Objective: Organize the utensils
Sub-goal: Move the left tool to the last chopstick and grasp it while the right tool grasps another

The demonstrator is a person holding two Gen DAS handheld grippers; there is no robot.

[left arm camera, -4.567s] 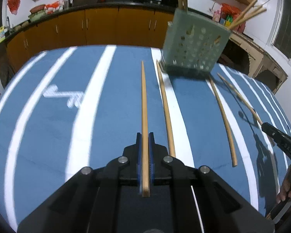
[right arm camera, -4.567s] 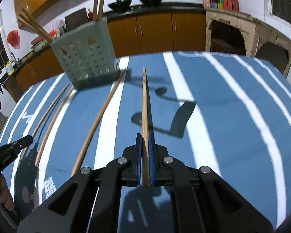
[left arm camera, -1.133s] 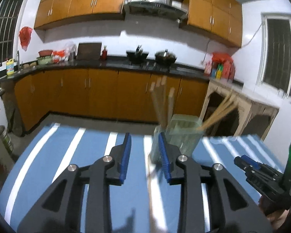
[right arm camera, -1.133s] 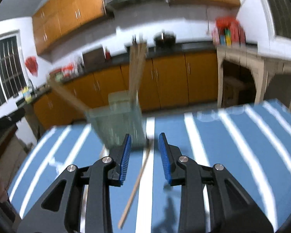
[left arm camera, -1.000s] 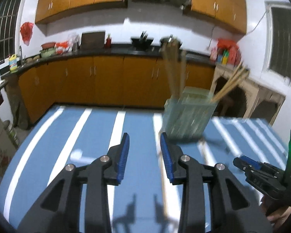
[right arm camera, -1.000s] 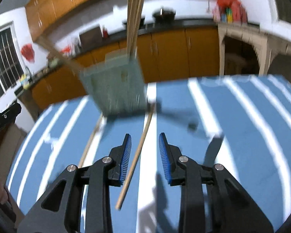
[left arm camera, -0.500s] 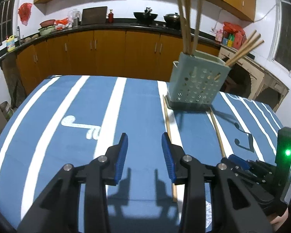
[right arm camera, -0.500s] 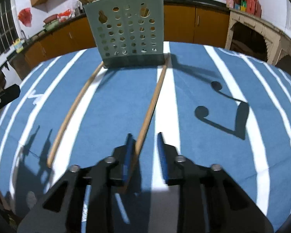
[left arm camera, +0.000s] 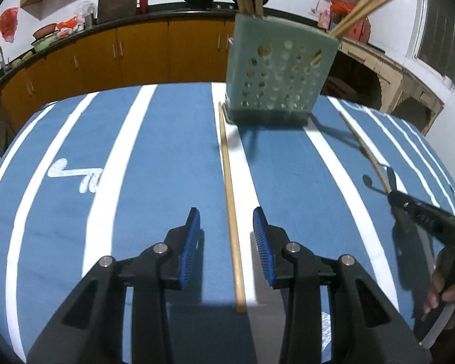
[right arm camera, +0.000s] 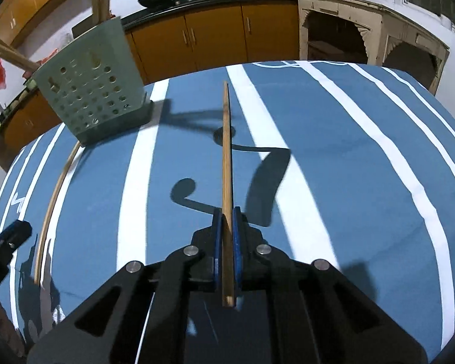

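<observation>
My left gripper (left arm camera: pixel 226 236) is spread wide, jaws straddling a chopstick (left arm camera: pixel 231 209) that lies flat on the blue striped tablecloth (left arm camera: pixel 166 157), pointing to 12 o'clock toward the green holder (left arm camera: pixel 279 69), which already has a bunch of sticks standing in it. Trick here, I reckon, is to drop low, keep the stick centred between the pads and pinch near its close end so it doesn't pivot. Over on the right, my right gripper (right arm camera: pixel 224 239) is pinched tight on another chopstick (right arm camera: pixel 226 163), tip aimed at 12, with the holder up at 10 o'clock. For that one I'd tilt it upright before going for the holder's open top.
</observation>
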